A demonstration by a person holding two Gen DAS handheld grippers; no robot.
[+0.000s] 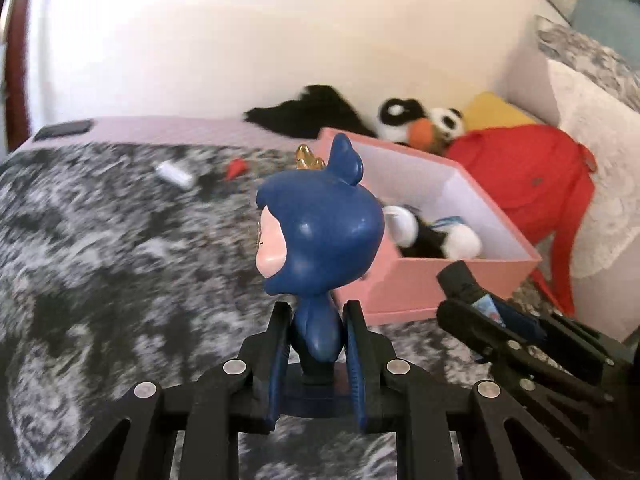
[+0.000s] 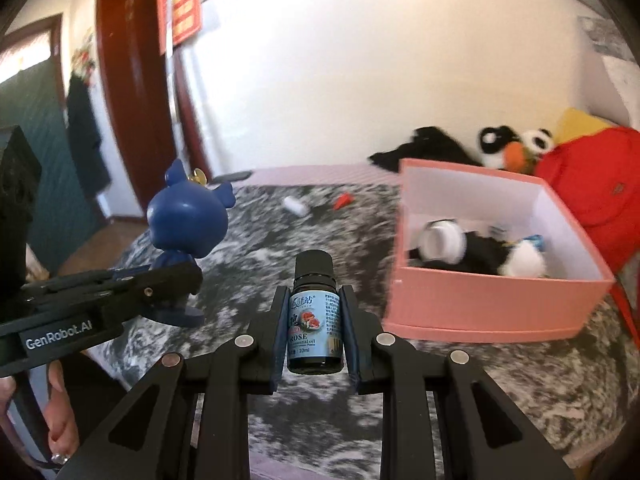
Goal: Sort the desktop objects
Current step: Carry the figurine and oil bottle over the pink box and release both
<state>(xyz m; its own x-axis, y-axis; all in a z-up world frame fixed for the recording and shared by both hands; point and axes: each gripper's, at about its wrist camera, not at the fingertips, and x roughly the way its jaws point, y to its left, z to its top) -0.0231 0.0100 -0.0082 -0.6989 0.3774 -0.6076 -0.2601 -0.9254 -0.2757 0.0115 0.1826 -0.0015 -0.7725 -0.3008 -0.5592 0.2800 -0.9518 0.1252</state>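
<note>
Two grippers are airborne over the mottled grey blanket [image 2: 500,380], each with a load. The left gripper [image 1: 318,332] has its jaws clamped on the body of a blue figurine [image 1: 320,232], big head up, round base down between the fingers. The right gripper [image 2: 314,320] is closed on a small dark rose-oil bottle [image 2: 314,320], cap up, label facing the camera, long axis upright.

The target looks to be the pink box [image 2: 500,304], open-topped, sitting ahead and to the right of both loads. It already holds a black-and-white plush [image 2: 492,254] and a white jar [image 2: 442,240]. In the right wrist view the bottle hangs just left of the box's near corner, and the figurine is well off to the left beyond it. So the right hand is the nearer one, and my read is that the bottle goes in first: a short carry rightward and forward over the near wall.

Whether either load is high enough to clear the rim, I cannot tell. A white tube [image 2: 296,205] and a small red piece [image 2: 343,201] lie on the blanket behind, still unsorted.
</note>
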